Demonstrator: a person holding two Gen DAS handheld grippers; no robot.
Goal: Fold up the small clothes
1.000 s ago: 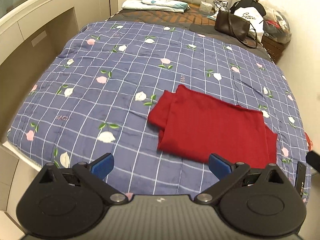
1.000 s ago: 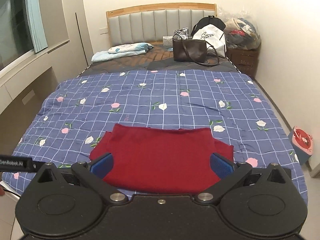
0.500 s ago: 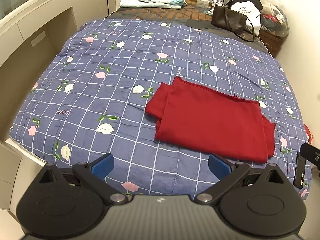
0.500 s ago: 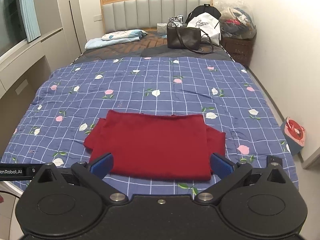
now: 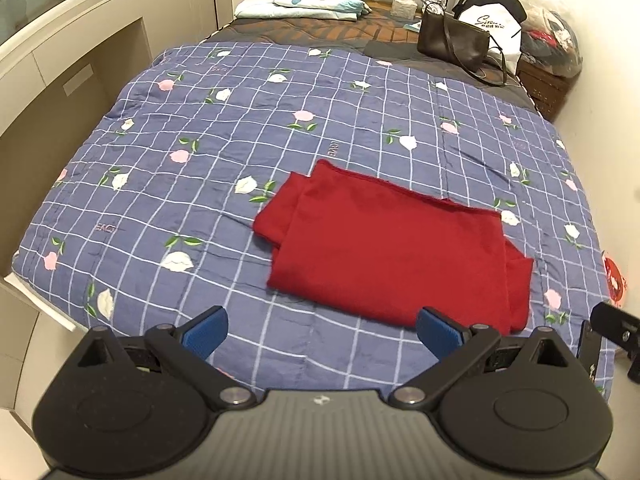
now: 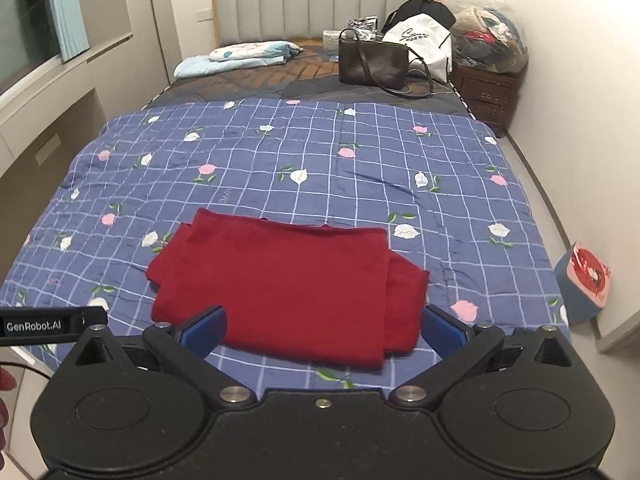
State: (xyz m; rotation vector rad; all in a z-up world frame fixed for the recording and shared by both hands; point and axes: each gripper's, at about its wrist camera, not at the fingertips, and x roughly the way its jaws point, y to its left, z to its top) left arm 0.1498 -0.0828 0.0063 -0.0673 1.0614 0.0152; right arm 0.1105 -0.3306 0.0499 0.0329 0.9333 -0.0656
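Red garment [image 6: 280,280], soft, light and likely limp when lifted, lies part-folded on the quilt [image 6: 280,160]; both grippers [image 5: 320,330] [image 6: 322,330] hover empty, jaws apart; best pinched at corners.

One red garment [image 6: 280,280], one quilt [image 6: 280,160], one pillow [image 6: 240,54]. Two bags: brown handbag [image 6: 370,62], white bag [image 6: 420,44]. Two grippers: left gripper [image 5: 322,334], right gripper [image 6: 322,332].

left wrist: foot of bed [image 5: 168,200], facing headboard | right wrist: similar, perhaps rightward | shared: quilt
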